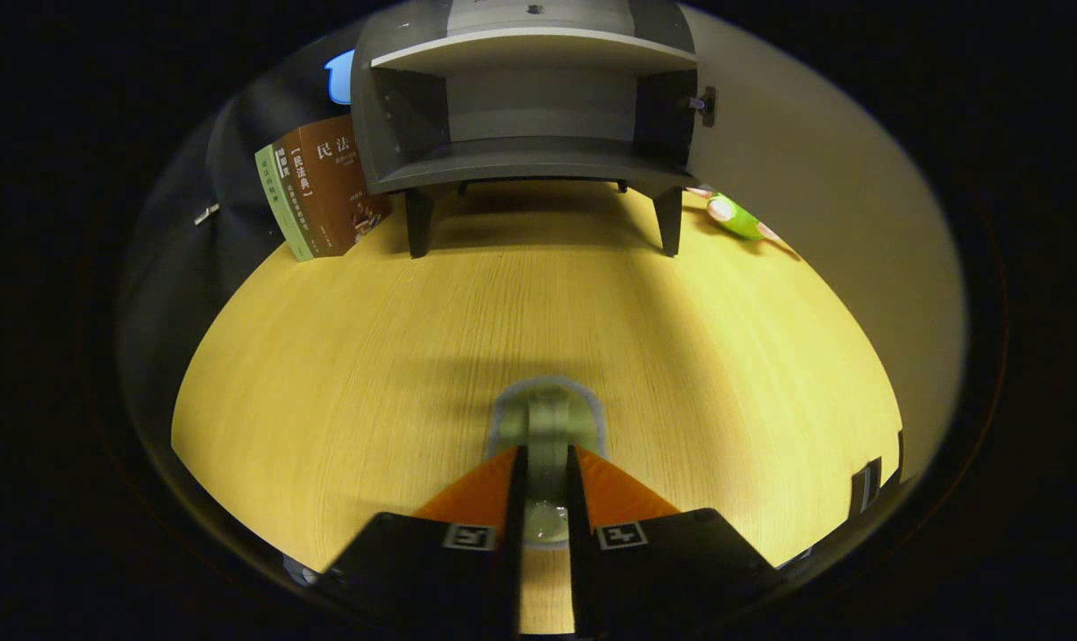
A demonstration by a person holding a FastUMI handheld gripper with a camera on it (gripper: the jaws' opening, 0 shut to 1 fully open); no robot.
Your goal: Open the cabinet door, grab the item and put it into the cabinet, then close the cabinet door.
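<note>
Claw pinching a greenish item over the wooden table

The gripper (546, 463) has both orange fingers (476, 490) pressed on the pale green item (547, 418), near the table's (325, 374) front edge. Well beyond, the grey cabinet (525, 107) stands open at the back edge, books (320, 191) leaning beside it, a green toy (734, 216) opposite

Staged booth: wooden tabletop (343, 374), small grey cabinet (530, 98), books (320, 191), black cloth.

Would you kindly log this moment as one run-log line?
cabinet: door open, shelves bare | item: on table, between fingers | hand-held gripper: shut on item | books: left of cabinet
</note>
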